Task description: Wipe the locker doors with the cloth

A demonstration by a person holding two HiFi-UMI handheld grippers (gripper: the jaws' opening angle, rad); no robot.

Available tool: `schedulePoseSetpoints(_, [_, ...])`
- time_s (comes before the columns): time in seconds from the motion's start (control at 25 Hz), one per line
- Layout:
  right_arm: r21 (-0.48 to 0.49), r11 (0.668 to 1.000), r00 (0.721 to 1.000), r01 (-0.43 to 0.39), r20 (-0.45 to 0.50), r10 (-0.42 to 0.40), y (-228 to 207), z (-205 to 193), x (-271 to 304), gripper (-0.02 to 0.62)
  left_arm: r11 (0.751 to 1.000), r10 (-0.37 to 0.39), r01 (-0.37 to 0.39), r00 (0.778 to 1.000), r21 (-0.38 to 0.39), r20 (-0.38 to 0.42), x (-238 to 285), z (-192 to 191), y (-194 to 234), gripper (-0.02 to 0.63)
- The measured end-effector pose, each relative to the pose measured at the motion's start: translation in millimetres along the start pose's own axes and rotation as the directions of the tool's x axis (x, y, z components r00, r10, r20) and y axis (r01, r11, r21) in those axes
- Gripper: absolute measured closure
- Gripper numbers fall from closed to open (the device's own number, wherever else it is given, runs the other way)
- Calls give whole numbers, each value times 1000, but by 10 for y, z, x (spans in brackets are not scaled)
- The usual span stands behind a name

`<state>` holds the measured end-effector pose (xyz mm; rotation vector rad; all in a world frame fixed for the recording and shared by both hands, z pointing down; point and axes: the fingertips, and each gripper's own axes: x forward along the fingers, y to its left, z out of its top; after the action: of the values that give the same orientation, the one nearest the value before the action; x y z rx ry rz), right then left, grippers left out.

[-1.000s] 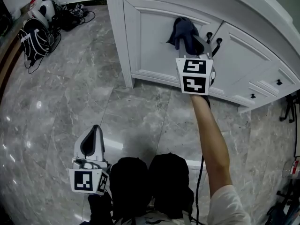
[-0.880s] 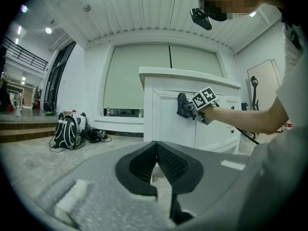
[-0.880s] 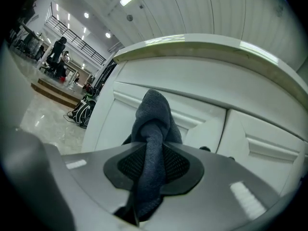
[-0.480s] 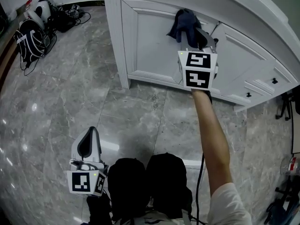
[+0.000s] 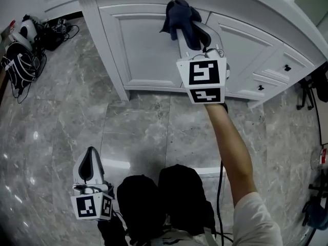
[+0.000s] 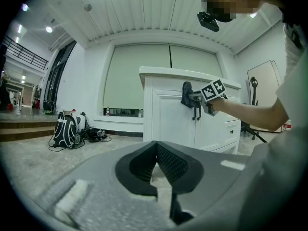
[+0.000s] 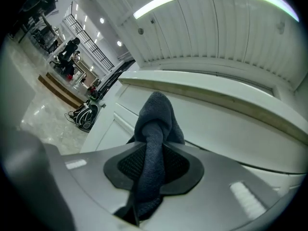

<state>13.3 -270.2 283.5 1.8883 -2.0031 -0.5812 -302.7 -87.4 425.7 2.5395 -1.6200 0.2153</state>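
1. Far to my left, a black backpack [image 5: 15, 65] lay on the grey marble floor [image 5: 61, 117], well away from the cabinet.
2. I held my left hand-held gripper [image 5: 92, 155] low and close to my body, beside my left knee, pointing forward over the floor. Its jaws met at the tips with nothing between them. Its marker cube [image 5: 92, 206] sat nearest to me.
3. Ahead stood the white locker doors [image 5: 143, 50], panelled, under an overhanging top.
4. The dark blue cloth [image 5: 179, 12] was bunched against the upper part of the left door, close to the edge where it meets the next door and just below the overhang.
5. My right hand-held gripper [image 5: 193, 32] was closed on the cloth. In the right gripper view, a thick fold ran down between the two pads and a rounded lump stood up past the tips.
6. My right arm [image 5: 230, 147] reached straight out and up towards the door. The forearm was bare and the white sleeve [image 5: 251, 219] ended near the elbow. The right marker cube [image 5: 202, 78] faced me.
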Motion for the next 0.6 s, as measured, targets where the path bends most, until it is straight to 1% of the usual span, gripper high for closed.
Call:
schedulePoseSetpoints(0.12, [-10, 999, 999, 38, -7, -38, -260, -32, -27, 509, 1000, -7, 7, 1000, 5, -3, 5, 9, -47, 604])
schedulePoseSetpoints(0.24, [-28, 999, 999, 38, -36, -39, -442, -151, 35, 509, 1000, -7, 7, 1000, 11, -7, 10, 16, -87, 604])
schedulePoseSetpoints(0.44, [-78, 997, 999, 20, -39, -23, -492, -183, 40, 508, 1000, -6, 7, 1000, 25, -11, 9, 29, -147, 604])
schedulePoseSetpoints(0.6, [-70, 997, 998, 46, -29, -48, -623, -207, -45, 508, 999, -3, 4, 1000, 32, -12, 9, 43, -158, 604])
